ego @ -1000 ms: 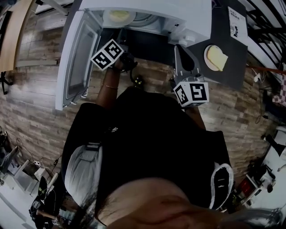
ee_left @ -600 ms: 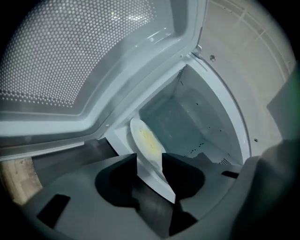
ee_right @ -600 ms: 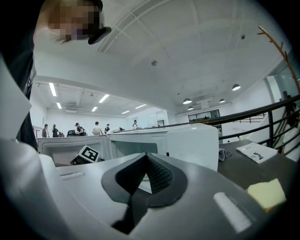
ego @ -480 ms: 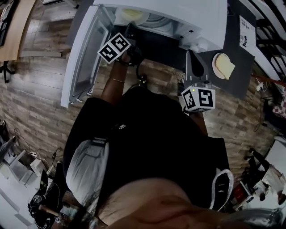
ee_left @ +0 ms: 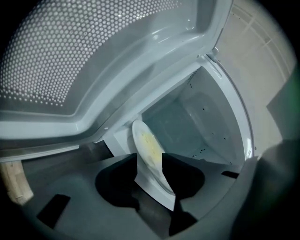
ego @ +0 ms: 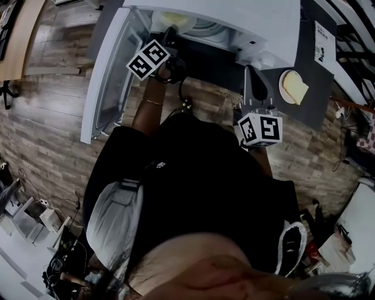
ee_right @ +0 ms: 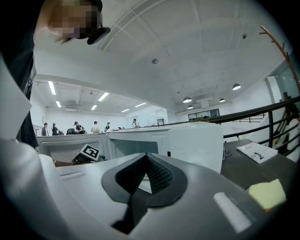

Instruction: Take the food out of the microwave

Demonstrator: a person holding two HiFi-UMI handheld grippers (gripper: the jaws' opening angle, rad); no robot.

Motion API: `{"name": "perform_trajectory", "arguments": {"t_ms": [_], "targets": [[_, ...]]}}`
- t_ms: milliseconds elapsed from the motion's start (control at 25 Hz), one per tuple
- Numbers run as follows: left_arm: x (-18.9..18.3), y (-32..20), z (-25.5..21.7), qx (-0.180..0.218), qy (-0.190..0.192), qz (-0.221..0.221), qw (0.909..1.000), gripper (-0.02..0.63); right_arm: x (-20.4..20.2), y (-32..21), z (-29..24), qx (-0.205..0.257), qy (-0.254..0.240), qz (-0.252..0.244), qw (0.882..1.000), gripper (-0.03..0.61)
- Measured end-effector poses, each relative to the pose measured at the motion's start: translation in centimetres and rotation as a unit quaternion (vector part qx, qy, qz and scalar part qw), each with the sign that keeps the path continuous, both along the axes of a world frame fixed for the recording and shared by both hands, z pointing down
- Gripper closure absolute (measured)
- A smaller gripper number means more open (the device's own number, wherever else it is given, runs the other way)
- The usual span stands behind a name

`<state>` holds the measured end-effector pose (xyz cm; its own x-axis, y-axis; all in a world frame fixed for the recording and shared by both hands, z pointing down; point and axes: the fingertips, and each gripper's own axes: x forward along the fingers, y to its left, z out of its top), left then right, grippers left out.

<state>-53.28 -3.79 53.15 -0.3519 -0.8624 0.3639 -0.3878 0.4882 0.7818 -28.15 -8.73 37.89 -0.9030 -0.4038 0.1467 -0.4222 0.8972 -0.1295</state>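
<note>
Plate of food is sitting inside the microwave, left tool clenching its near rim; door is standing wide open; right tool is hanging closed, empty, outside.

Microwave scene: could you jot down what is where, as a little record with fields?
Microwave: white, door swung open
Plate: white, yellow food on it, inside the microwave
Left gripper: fingers clamped on the plate's rim
Right gripper: fingers together, holding nothing, outside the microwave
Second plate: yellow food on it, on the dark counter beside the microwave
</note>
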Motion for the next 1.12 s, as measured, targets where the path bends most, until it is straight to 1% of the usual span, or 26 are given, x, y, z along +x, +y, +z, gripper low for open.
{"name": "perform_trajectory", "arguments": {"t_ms": [120,280,520,560,600,680,800,1000,1120], "targets": [[-0.3,-0.1,0.1,0.002,0.003,0.0,1.0,0.46,-0.1,-0.1,0.1,0.0,0.001,0.003,1.0,0.58],[-0.3,-0.3,0.6,0.001,0.016,0.001,0.9999,0.46,-0.2,-0.4,0.2,0.0,0.003,0.005,1.0,0.58],[-0.6,-0.6,0.7,-0.002,0.009,0.003,1.0,0.462,-0.2,-0.6,0.4,-0.001,0.006,0.009,1.0,0.58],[-0.6,-0.5,0.7,-0.005,0.009,0.002,1.0,0.467,-0.2,-0.6,0.4,-0.001,0.007,0.01,1.0,0.58],[-0.6,-0.5,0.8,-0.008,0.009,0.001,0.9999,0.514,-0.2,-0.7,0.4,-0.001,0.007,0.01,1.0,0.58],[-0.6,-0.5,0.9,-0.008,0.015,-0.002,0.9999,0.523,-0.2,-0.8,0.4,-0.001,0.008,0.011,1.0,0.58],[-0.6,-0.4,0.7,0.003,0.022,-0.008,0.9997,0.54,-0.2,-0.9,0.4,-0.002,0.009,0.013,1.0,0.581],[-0.6,-0.5,-0.1,0.019,0.022,-0.007,0.9996,0.575,-0.3,-1.0,0.5,-0.003,0.01,0.012,1.0,0.58],[-0.4,-0.6,-0.4,0.036,0.036,-0.008,0.9987,0.586,-0.4,-0.9,0.6,-0.002,0.009,0.01,1.0,0.58]]}}
